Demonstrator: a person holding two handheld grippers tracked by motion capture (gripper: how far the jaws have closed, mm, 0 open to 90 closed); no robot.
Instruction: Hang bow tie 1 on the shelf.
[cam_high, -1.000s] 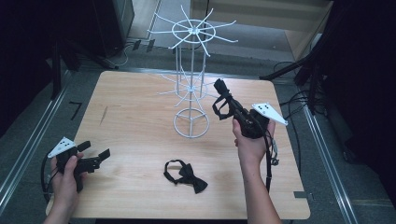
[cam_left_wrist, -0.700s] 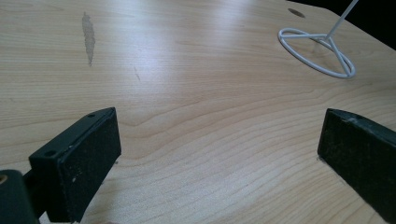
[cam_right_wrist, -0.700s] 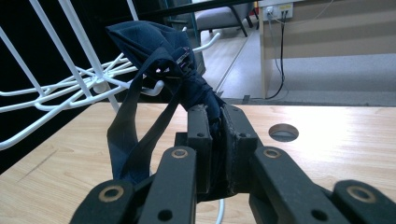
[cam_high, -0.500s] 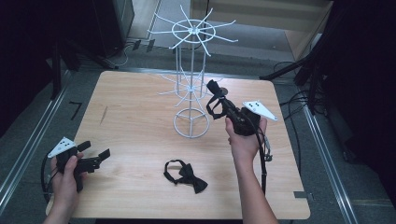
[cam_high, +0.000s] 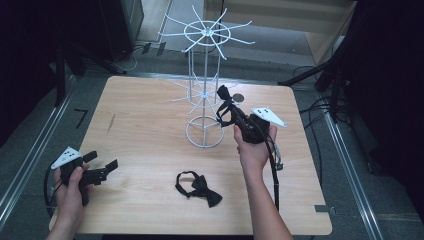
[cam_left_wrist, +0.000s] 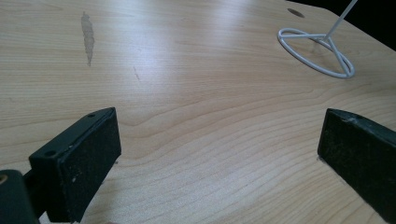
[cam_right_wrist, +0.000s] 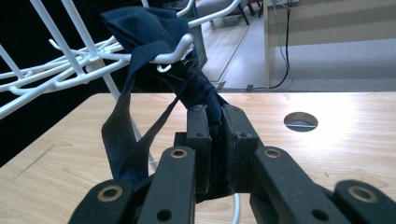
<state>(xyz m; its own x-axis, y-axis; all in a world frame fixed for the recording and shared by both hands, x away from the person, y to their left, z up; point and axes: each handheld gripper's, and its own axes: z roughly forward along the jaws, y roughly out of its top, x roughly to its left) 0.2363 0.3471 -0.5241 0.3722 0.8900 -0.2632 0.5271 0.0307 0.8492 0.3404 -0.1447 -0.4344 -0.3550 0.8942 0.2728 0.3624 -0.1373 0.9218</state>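
Observation:
A white wire rack (cam_high: 205, 95) stands at the middle back of the wooden table (cam_high: 145, 125). My right gripper (cam_high: 226, 111) is shut on a dark navy bow tie (cam_high: 223, 94), held against the rack's lower tier. In the right gripper view the bow tie (cam_right_wrist: 154, 32) drapes over a white hook (cam_right_wrist: 177, 49), its strap (cam_right_wrist: 121, 135) hangs in a loop, and the jaws of this gripper (cam_right_wrist: 215, 119) pinch the cloth. A second black bow tie (cam_high: 200, 186) lies flat near the front. My left gripper (cam_high: 101, 161) rests at the front left, open, with bare wood between its pads (cam_left_wrist: 88, 158).
The rack's round base ring (cam_high: 205, 132) sits just left of my right hand; the same base ring (cam_left_wrist: 317, 51) shows far off in the left gripper view. A cable hole (cam_right_wrist: 300, 121) lies in the table's far right part. Dark floor and metal rails surround the table.
My right gripper has carried the navy bow tie leftward and a little down, closer to the rack's lower hooks. The left gripper and the bow tie on the table have stayed put.

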